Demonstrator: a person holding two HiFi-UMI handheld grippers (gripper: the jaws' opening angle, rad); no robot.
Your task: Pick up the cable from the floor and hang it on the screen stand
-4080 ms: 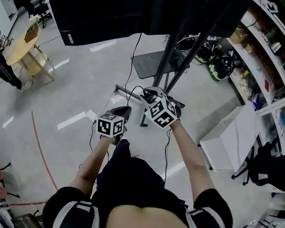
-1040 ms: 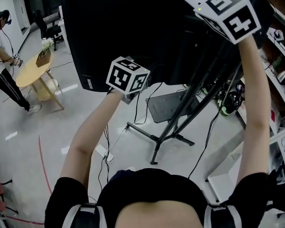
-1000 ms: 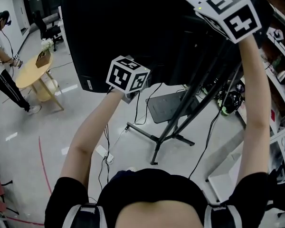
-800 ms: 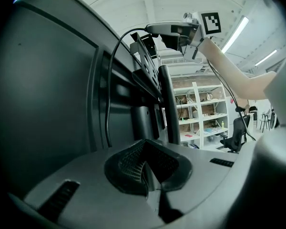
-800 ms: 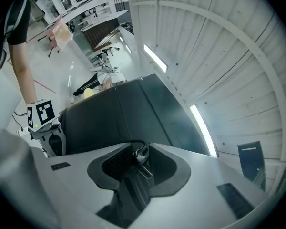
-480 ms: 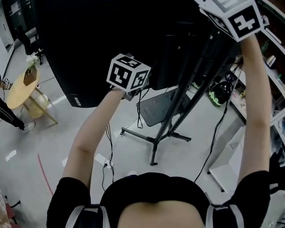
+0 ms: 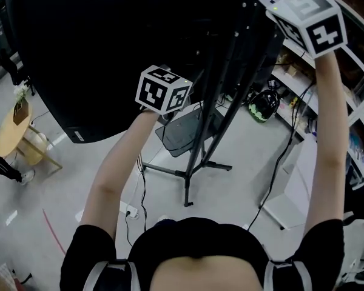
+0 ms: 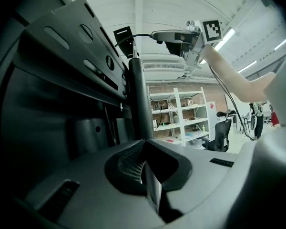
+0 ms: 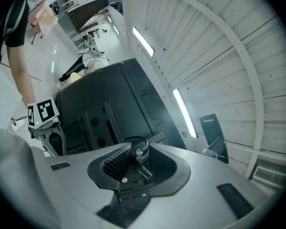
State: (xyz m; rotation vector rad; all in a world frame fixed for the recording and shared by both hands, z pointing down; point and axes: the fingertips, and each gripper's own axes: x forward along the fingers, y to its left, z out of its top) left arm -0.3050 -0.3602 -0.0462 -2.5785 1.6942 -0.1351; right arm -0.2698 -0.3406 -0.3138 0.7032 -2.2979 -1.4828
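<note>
Left gripper (image 8: 145,173): jaws pressed together, nothing between them, low beside the black metal screen stand post (image 8: 139,104). Right gripper (image 9: 133,159): jaws pinched the thin black cable (image 9: 135,140), up beside the post top, so it was nearer. The cable tail hung along the post toward the grey floor (image 7: 242,162).

Bright ceiling strip lights (image 9: 185,113) glare overhead, the screen (image 7: 109,41) sits dark, and fisheye edges bend and darken.
</note>
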